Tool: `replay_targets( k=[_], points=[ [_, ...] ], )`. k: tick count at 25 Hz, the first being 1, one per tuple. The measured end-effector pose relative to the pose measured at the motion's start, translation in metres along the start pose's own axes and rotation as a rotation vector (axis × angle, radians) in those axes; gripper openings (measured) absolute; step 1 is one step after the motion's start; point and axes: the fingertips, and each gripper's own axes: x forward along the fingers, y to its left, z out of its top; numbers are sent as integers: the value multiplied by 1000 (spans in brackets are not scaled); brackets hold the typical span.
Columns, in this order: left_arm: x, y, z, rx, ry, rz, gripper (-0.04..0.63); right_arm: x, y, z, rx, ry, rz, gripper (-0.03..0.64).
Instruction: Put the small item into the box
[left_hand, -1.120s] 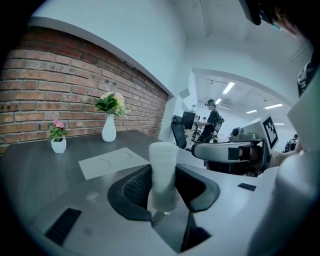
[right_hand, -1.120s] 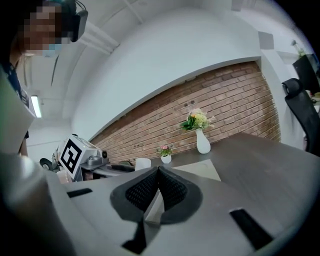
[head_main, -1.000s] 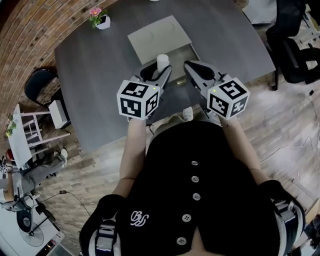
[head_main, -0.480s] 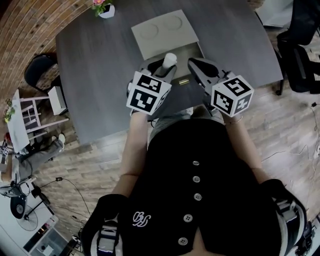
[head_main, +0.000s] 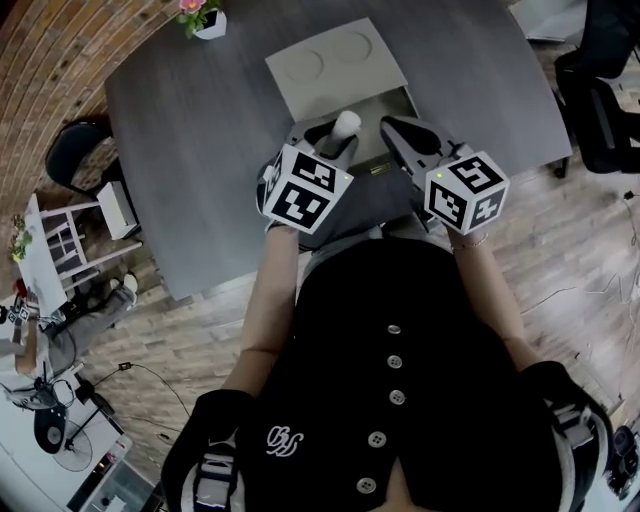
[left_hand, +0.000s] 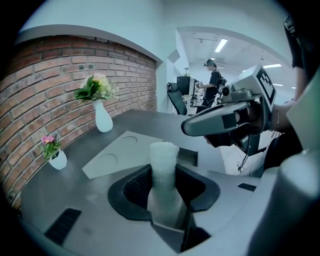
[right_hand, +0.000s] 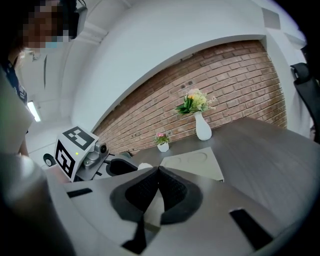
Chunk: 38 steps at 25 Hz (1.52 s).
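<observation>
Two grippers are hovering over the table (head_main: 200, 150). We are clamping our left gripper (head_main: 324, 142) on the small white item (left_hand: 163, 160), keeping it upright near the box (head_main: 335, 65), probably for a clean drop. Our right gripper (right_hand: 158, 172) is idling, jaws pressed together, empty. Both grippers are hiding the box's inside.

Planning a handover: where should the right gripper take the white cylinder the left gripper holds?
Probably the free end of the white cylinder, from the right, jaws across its round wall: the left gripper clamps its base, leaving only that end bare. Open the shut right gripper first.
</observation>
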Motion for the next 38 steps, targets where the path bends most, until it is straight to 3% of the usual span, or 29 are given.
replay_targets(
  k=[7, 10, 20, 27, 38],
  points=[
    [15, 9, 2, -4, 19, -73, 138, 12, -12, -5, -1, 50, -41, 5],
    [27, 10, -3, 30, 74, -107, 138, 14, -18, -11, 4, 71, -55, 6],
    [84, 1, -26, 195, 249, -76, 140, 8, -50, -28, 65, 92, -104, 5],
    [113, -8, -50, 230, 351, -87, 140, 3, -63, -47, 119, 109, -121, 6],
    [125, -16, -52, 215, 339, -115, 140, -8, -74, -61, 151, 121, -150, 6]
  ],
)
